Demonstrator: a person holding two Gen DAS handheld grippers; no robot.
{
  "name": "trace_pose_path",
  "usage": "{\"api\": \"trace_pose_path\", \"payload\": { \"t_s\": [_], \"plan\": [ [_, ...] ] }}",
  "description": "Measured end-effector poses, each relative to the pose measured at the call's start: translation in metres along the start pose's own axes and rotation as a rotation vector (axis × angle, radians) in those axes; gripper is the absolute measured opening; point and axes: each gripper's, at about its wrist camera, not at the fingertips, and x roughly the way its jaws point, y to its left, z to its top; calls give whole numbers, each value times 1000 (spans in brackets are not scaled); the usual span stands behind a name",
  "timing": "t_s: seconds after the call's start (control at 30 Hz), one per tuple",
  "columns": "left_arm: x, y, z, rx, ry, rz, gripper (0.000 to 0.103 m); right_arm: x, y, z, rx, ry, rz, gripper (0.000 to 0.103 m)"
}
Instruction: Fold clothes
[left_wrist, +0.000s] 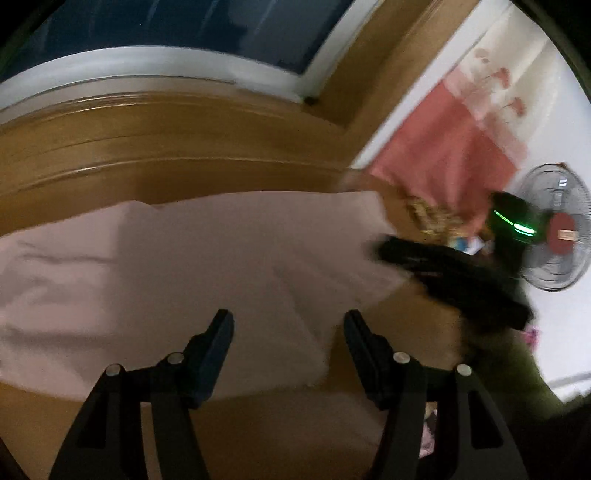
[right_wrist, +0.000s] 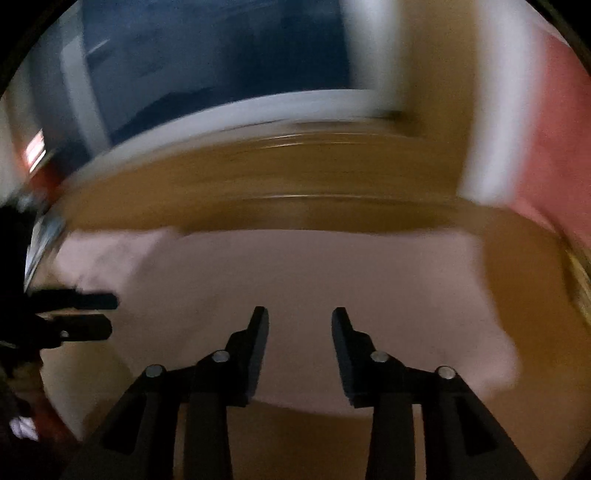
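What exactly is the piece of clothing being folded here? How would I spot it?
Find the brown wooden surface below the dark window. Spread flat on it is the pale pink garment, ahead of both open grippers. It is the only soft, light cloth lying there.

Light: dim, warm indoor cast.
Blur: heavy motion smear in the right wrist view; the window (right_wrist: 221, 66) perhaps dark.
Edges: fisheye bending, black corners.

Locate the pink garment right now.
The pink garment lies flat on the brown wooden surface, ahead of both open grippers; in the left wrist view the right gripper is at its right edge.
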Motion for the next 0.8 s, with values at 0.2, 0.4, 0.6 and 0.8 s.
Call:
{"api": "trace_pose_path", "payload": {
  "t_s": [0.2,0.4,0.6,0.8],
  "plan": [
    [30,11,11,-68,36,88,58,-17,-121,-42,610,16,62,45],
    [24,35,10,-160,34,167,58,2,-131,-46,676,17,116,45],
    [21,46,4,-166,69,274,58,9,-110,-28,473,-24,-15,41],
    [36,29,3,-22,123,399,58,6,-121,-24,393,28,11,11]
  ]
}}
